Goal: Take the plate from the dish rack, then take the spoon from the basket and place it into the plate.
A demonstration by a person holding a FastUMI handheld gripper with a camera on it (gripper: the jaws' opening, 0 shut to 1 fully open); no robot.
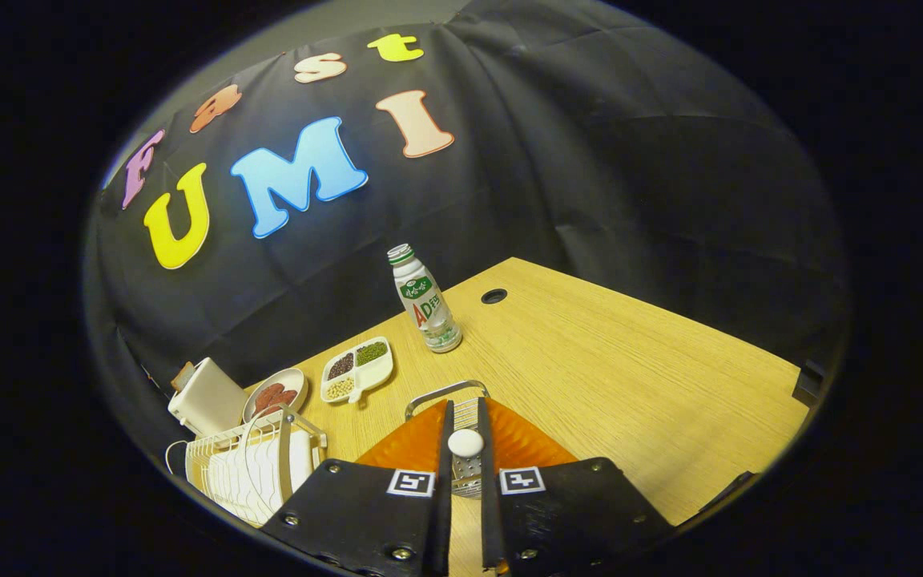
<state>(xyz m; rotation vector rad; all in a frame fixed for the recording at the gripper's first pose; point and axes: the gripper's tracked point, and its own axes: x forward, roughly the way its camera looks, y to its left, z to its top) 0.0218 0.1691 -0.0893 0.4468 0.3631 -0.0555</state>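
Wood table [630,377] across centre-right. Orange plate [409,445] lower centre, under fingers. White wire dish rack [245,469] lower left. Gripper [465,449] nearly closed, pinching spoon [465,442], white rounded end between fingers, over metal basket [445,393]. Bottle [425,300] upright beyond.

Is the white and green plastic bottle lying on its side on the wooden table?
No, the white and green plastic bottle stands upright on the wooden table.

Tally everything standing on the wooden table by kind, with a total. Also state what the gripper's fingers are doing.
Bottle: 1
Divided snack tray: 1
Bowl: 1
White box: 1
Dish rack: 1
Metal basket: 1
Total: 6
The gripper is closed on a white spoon handle.
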